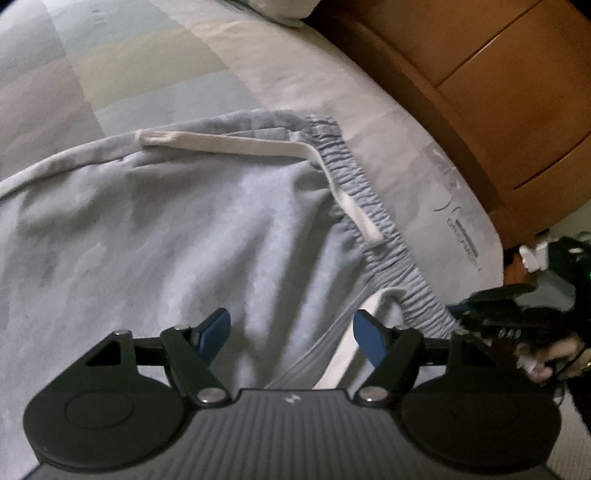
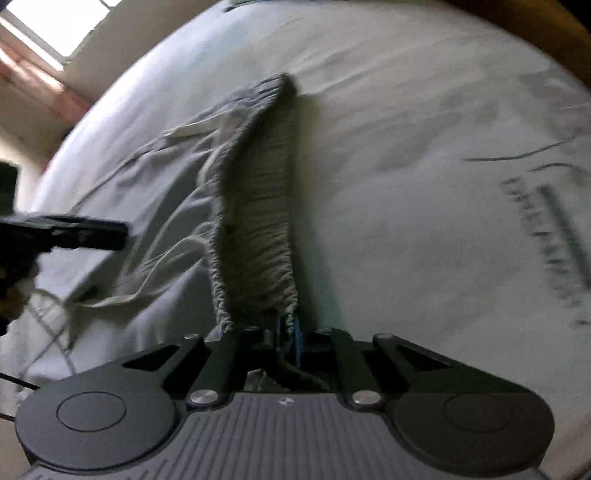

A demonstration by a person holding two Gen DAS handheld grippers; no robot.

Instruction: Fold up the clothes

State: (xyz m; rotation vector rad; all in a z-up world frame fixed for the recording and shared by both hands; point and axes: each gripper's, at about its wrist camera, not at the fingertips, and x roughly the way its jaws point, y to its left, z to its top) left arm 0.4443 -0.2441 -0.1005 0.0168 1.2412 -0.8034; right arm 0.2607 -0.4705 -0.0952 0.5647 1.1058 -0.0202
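1. Left wrist view, far left first: grey sweatpants [image 1: 147, 229] lie spread over the bed [image 1: 110, 74], whose cover shows pale checked blocks of green, beige and grey.
2. Centre frame, the left gripper [image 1: 291, 332] hovers above the fabric with its blue-padded fingers [image 1: 214, 328] splayed wide apart, gripping nothing.
3. A white drawstring [image 1: 229, 142] runs across the top of the sweatpants, then bends down along the gathered elastic waistband [image 1: 362, 192].
4. Further right, the bed edge carries a printed motif, and beyond it stands a wooden cabinet [image 1: 498, 92] with panelled fronts, close against the bed.
5. Far right, low down, the right gripper [image 1: 465, 308] reaches the waistband's end, the person's hand [image 1: 554, 358] behind it.
6. Right wrist view, left edge: a bright window [image 2: 55, 29] up high, and the left gripper's dark body [image 2: 74, 232] pokes in over the cloth.
7. Middle: the waistband [image 2: 258, 206] rises as a ridge off the sheet, drawstring [image 2: 155, 266] looping loosely beside it.
8. The right gripper [image 2: 291, 332] is clamped tight on the waistband's near end, blue pads pinching it.
9. Right side: blurred bare sheet with dark printed lettering [image 2: 546, 229].
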